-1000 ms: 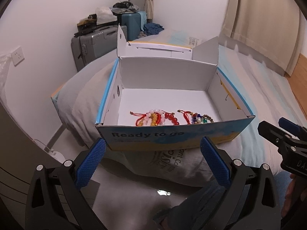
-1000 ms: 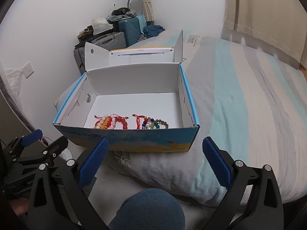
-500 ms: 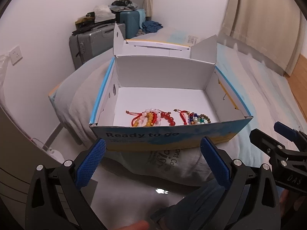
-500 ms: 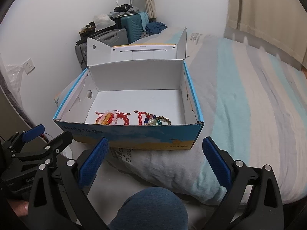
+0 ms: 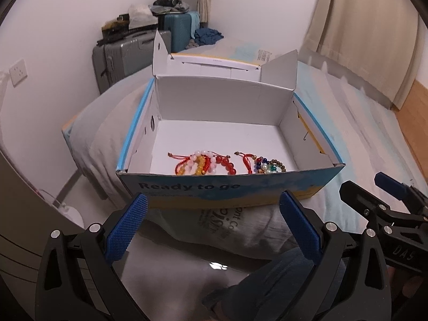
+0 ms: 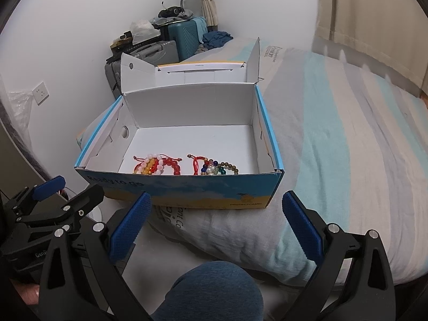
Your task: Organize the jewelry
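A: Left to right, quick. Left gripper (image 5: 212,226) first?

B: Jaws wide apart, nothing between them. It hangs low in front of the box (image 5: 227,190), just short of its near wall, not touching. In the right wrist view it shows at the lower left (image 6: 56,195).

A: Box?

B: Open cardboard box, lid (image 6: 192,72) folded back, sitting on a pillow (image 6: 240,230) at the edge of the bed (image 6: 347,139). "Ready to go" printed on the front wall.

A: Jewelry?

B: Two bunches on the box floor, close to the front wall. Left one: red bracelets (image 5: 204,163), red cord with pink, orange and red beads, also seen from the right (image 6: 157,165). Right one: mixed bracelets (image 5: 263,164), red cord with blue, green, pearl and brown beads (image 6: 215,168). A small gap of white floor lies between the bunches. How many bracelets in each, cannot tell.

A: Right gripper (image 6: 215,227)?

B: Jaws spread wide too, empty, in front of the box's near wall. In the left view it shows at the right edge (image 5: 374,198).

A: Background?

B: Suitcases (image 5: 128,56) by the wall, a knee (image 6: 211,291) at the bottom.
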Available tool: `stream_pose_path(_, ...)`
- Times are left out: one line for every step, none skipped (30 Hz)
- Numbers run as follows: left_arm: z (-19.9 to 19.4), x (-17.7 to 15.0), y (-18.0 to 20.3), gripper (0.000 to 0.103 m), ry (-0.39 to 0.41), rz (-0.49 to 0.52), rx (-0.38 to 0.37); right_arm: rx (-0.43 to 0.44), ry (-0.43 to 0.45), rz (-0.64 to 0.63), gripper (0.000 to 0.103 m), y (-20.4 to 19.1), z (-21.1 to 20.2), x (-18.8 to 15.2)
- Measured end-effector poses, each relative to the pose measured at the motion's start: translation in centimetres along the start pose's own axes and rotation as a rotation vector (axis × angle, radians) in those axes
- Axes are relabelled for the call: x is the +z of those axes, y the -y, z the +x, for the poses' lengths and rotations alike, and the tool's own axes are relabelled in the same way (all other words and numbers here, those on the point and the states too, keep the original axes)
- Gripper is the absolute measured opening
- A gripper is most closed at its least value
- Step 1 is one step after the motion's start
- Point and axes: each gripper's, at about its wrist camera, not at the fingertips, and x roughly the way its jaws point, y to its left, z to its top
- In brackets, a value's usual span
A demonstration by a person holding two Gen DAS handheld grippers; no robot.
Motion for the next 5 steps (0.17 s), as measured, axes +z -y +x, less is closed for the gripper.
stream_pose_path(0.05,-0.05,0.11,0.097,0.001,0.009,0.011,0.001,0.000,0.001,0.094,0.03,-0.03,0.00)
stream_pose_path(0.05,-0.10,0.21,0.097,0.002,0.018,0.024,0.002,0.001,0.002,0.094,0.08,-0.03,0.01)
stream_pose_path(0.13,-0.16,0.25,0.097,0.002,0.025,0.036,0.000,0.001,0.001,0.094,0.13,-0.01,0.03)
stream_pose_path(0.20,-0.17,0.23,0.097,0.001,0.027,0.042,-0.001,0.002,0.001,0.094,0.16,0.00,0.03)
stream_pose_path(0.21,-0.24,0.23,0.097,0.002,0.028,0.045,-0.001,0.002,0.004,0.094,0.22,0.02,0.04)
